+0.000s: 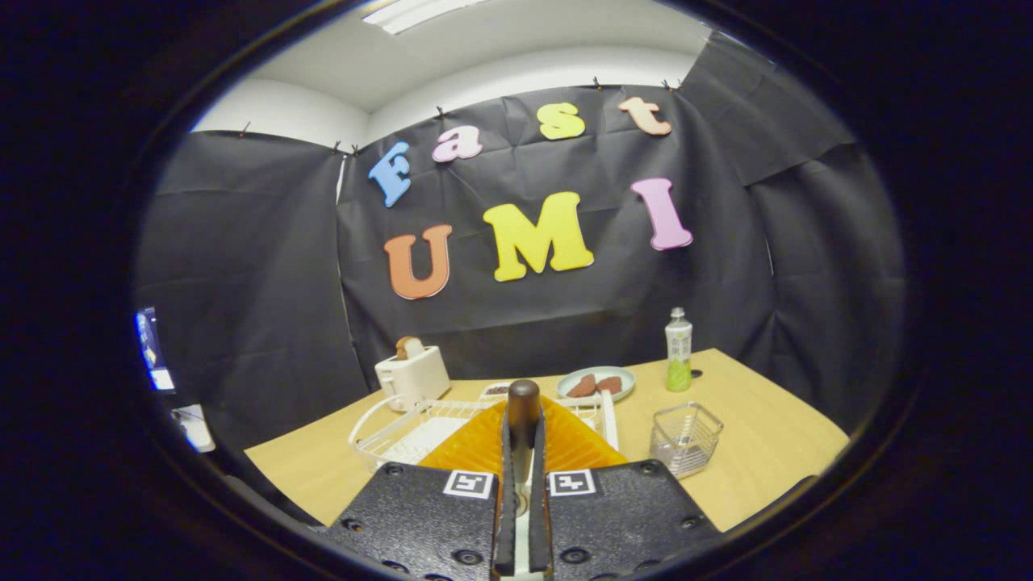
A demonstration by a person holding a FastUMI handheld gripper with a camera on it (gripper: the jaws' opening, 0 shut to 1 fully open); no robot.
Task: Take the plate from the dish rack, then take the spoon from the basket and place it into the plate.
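The gripper (522, 452) is clamped on a brown wooden spoon (523, 415), whose end juts past the fingertips toward twelve o'clock, over the orange plate (476, 444) directly below. Behind the plate lies the white dish rack (387, 428); the wire basket (686, 437) stands at two o'clock. Releasing too high could bounce the spoon off the plate.

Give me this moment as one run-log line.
gripper: shut on spoon | orange plate: under the fingers, beside dish rack | basket: spoon already out
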